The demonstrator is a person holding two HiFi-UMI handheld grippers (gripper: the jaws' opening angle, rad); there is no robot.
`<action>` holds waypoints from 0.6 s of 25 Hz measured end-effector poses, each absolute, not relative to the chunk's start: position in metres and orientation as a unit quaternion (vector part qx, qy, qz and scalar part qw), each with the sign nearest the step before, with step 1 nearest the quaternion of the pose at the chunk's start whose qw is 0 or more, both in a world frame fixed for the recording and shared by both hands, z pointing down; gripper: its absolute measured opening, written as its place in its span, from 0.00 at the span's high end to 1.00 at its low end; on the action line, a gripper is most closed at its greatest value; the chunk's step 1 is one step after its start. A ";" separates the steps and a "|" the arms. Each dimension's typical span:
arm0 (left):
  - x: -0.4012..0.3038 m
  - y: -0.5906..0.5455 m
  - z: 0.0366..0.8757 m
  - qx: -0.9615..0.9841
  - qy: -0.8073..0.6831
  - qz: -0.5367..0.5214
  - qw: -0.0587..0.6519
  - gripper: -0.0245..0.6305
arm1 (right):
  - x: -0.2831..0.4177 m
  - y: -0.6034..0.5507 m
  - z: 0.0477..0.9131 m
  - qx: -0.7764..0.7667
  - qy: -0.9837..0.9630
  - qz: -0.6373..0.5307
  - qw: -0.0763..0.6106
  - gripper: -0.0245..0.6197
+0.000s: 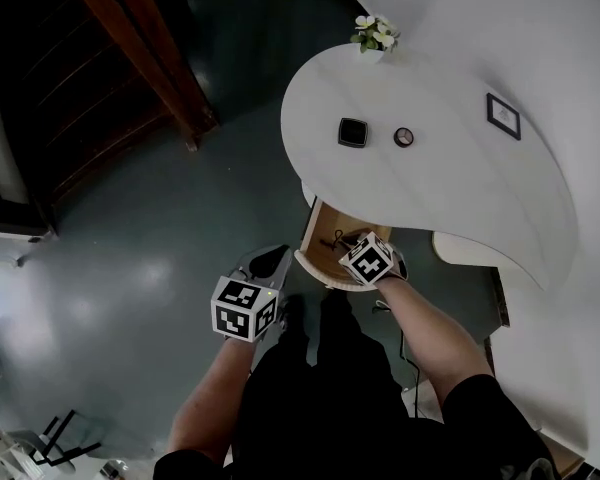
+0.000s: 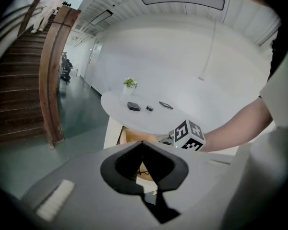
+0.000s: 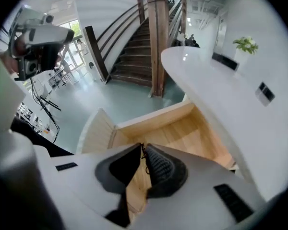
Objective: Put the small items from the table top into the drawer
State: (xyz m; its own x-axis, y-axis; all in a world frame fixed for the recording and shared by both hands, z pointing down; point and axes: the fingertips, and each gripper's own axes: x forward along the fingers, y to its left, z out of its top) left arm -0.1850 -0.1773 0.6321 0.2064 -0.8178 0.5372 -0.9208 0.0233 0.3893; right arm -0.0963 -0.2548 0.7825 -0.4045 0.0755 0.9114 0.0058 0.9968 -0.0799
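On the white round table (image 1: 460,178) lie a black square item (image 1: 352,131), a small round dark item (image 1: 403,136) and a flat black frame (image 1: 503,115). Under the table's near edge the wooden drawer (image 1: 316,223) stands open. My right gripper (image 1: 348,246) reaches into the drawer (image 3: 182,128). Its tips (image 3: 143,147) meet on a thin black wire, seemingly a pair of glasses (image 1: 335,239). My left gripper (image 1: 278,258) hangs left of the drawer over the floor, its jaws (image 2: 143,143) shut with nothing in them. The left gripper view also shows the black square item (image 2: 133,106).
A small pot of white flowers (image 1: 375,33) stands at the table's far edge. A wooden staircase with a heavy post (image 1: 150,58) rises at the left beyond the green floor (image 1: 150,238). White walls curve round the table's right side.
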 end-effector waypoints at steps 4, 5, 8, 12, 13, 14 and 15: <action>-0.188 -0.160 0.604 0.707 -0.620 0.070 0.332 0.95 | -0.096 -0.238 0.740 0.008 -0.851 0.045 0.523 0.92; -0.188 -0.157 0.599 0.711 -0.618 0.070 0.328 0.95 | -0.095 -0.233 0.730 0.015 -0.854 0.050 0.517 0.92; -0.189 -0.155 0.586 0.722 -0.611 0.073 0.317 0.95 | -0.090 -0.227 0.702 0.047 -0.869 0.082 0.486 0.92; -0.189 -0.158 0.569 0.732 -0.607 0.072 0.302 0.95 | -0.081 -0.231 0.667 0.076 -0.883 0.102 0.451 0.92; -0.189 -0.159 0.566 0.733 -0.606 0.072 0.300 0.95 | -0.078 -0.232 0.661 0.080 -0.885 0.101 0.447 0.92; -0.189 -0.161 0.564 0.734 -0.606 0.072 0.297 0.95 | -0.076 -0.234 0.654 0.084 -0.887 0.100 0.442 0.92; -0.189 -0.163 0.562 0.735 -0.606 0.072 0.295 0.95 | -0.073 -0.236 0.648 0.089 -0.890 0.102 0.434 0.92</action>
